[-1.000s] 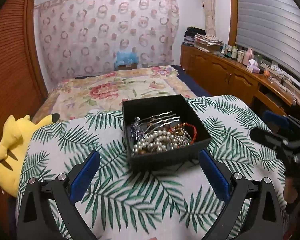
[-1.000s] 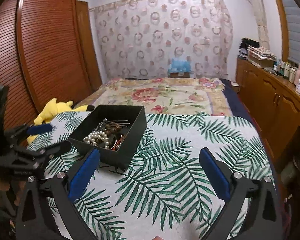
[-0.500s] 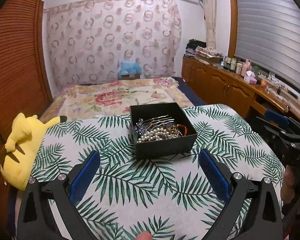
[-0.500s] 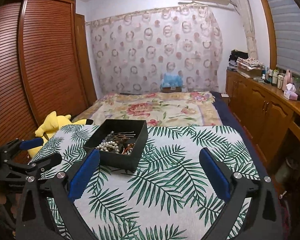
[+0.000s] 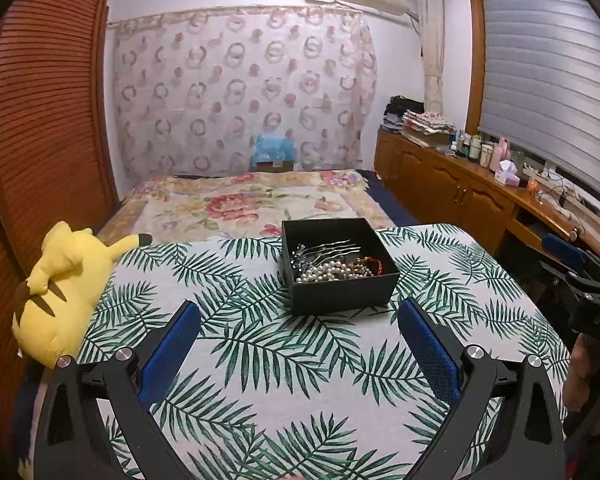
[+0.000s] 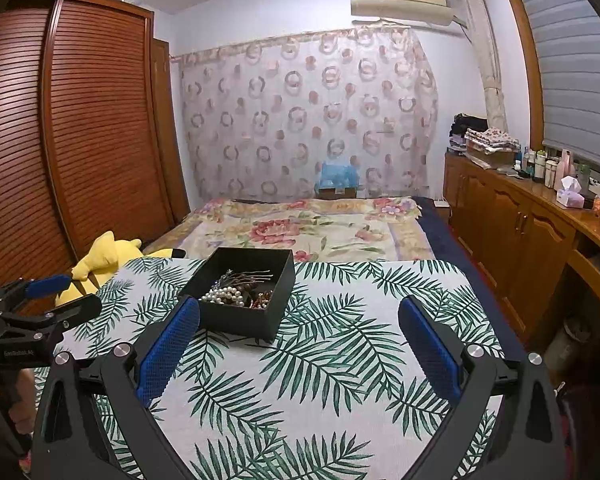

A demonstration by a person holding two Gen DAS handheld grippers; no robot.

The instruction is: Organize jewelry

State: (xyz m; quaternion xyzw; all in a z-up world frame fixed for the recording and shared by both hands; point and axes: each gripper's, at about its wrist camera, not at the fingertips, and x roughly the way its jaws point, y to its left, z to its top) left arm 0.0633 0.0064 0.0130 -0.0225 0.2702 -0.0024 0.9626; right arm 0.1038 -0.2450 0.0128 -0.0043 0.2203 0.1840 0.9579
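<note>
Palm-leaf tablecloth (image 5: 300, 360) bears jewelry box (image 5: 340, 288); left tool (image 5: 298, 352), right tool (image 6: 299, 344) wide.

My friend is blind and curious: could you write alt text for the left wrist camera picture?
A black box of pearls, hairpins and beads sits on a palm-leaf tablecloth, seen between the blue-padded fingers of an open, empty left tool. A yellow plush toy lies at left, a bed beyond.
</note>
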